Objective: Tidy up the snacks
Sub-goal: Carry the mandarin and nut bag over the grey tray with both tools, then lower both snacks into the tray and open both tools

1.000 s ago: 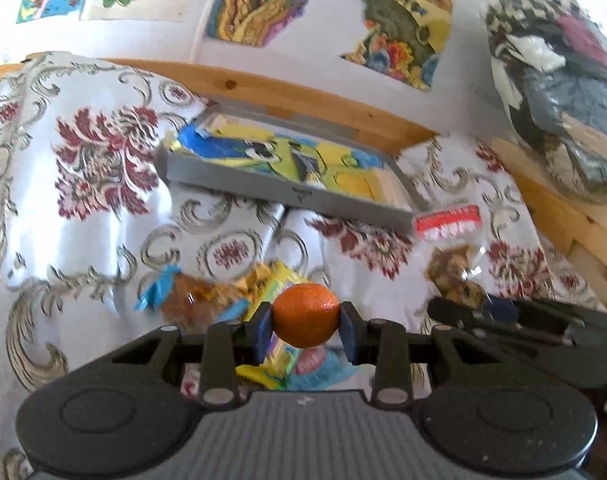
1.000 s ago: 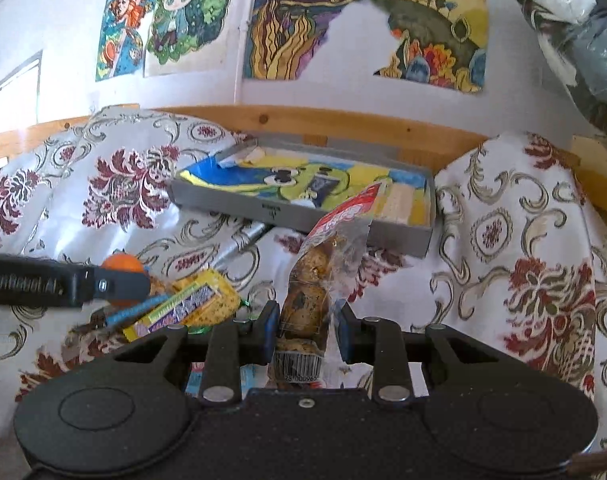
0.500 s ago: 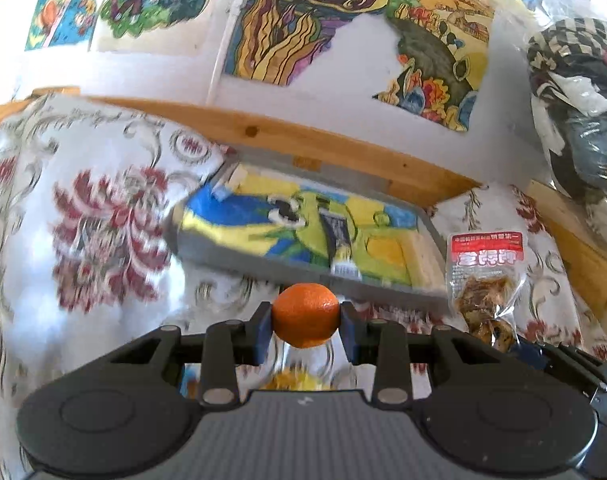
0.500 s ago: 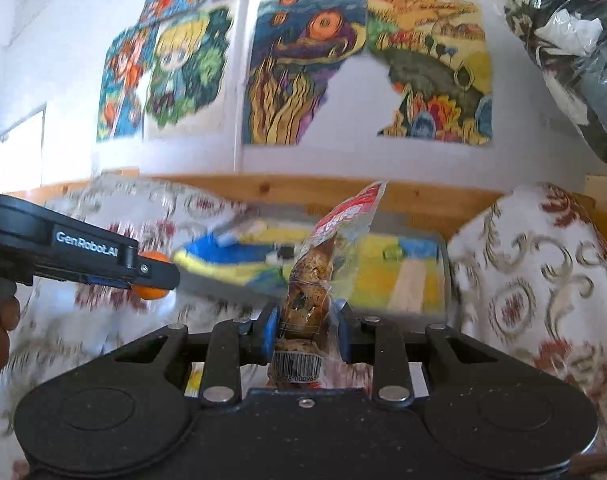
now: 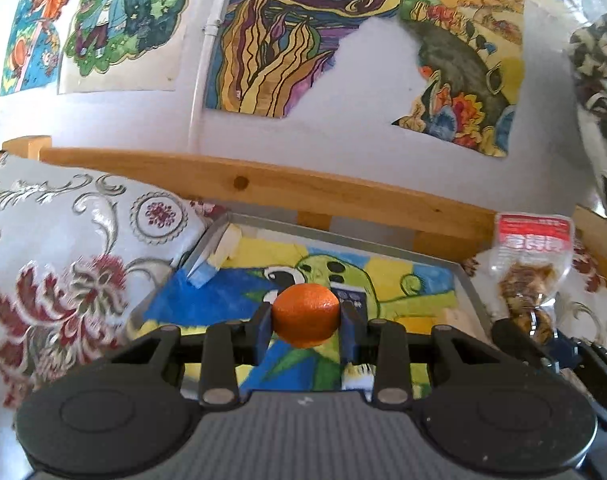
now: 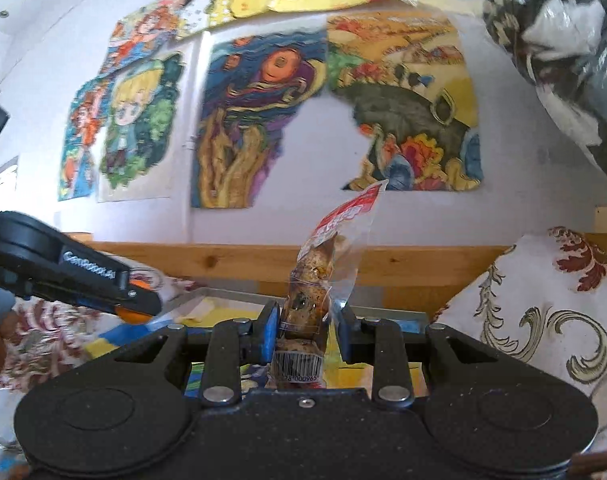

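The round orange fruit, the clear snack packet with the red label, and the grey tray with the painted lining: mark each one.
Round orange fruit (image 5: pixel 306 315), left wrist view, middle of its peel.
Clear snack packet with the red label (image 6: pixel 308 292), right wrist view, its filled middle.
Grey tray with the painted lining (image 5: pixel 468 294), left wrist view, right rim.

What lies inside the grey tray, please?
The grey tray holds a colourful painted sheet and pale blocks. The left tool and its orange cover the near middle.

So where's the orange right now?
The orange is clamped in the left tongs, centre of the left wrist view, over the grey tray.
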Action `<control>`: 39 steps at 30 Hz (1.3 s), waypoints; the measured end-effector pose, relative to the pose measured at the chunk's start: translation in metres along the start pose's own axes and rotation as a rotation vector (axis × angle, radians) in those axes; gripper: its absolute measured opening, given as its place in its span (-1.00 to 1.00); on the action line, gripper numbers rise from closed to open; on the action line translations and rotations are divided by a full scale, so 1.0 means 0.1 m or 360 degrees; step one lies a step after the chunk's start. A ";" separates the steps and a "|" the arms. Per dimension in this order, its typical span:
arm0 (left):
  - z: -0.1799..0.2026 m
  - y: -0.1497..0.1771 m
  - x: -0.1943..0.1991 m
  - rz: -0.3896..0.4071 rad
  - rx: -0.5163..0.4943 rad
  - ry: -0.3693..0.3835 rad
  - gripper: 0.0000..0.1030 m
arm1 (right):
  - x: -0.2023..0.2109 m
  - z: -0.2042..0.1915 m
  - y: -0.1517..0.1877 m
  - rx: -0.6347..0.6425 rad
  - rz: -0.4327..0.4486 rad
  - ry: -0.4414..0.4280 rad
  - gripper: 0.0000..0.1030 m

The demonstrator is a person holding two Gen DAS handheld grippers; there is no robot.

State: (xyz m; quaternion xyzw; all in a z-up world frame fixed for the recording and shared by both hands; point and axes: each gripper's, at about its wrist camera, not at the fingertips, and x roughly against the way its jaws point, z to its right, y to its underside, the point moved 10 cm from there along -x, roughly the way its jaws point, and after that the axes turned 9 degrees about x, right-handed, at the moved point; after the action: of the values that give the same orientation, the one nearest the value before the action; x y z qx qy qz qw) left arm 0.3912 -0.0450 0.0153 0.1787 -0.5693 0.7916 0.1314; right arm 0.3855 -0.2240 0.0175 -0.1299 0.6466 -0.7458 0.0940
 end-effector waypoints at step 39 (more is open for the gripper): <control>-0.18 0.47 -0.74 -0.0224 0.0141 -0.0124 0.31 | -0.58 0.10 0.47 -0.0004 -0.0347 0.0025 0.08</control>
State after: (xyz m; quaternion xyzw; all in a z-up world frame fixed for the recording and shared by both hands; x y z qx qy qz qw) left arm 0.4364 -0.0435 -0.0617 0.2546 -0.5244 0.7973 0.1563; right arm 0.4427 -0.2228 -0.0320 -0.1937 0.6304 -0.7517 0.0069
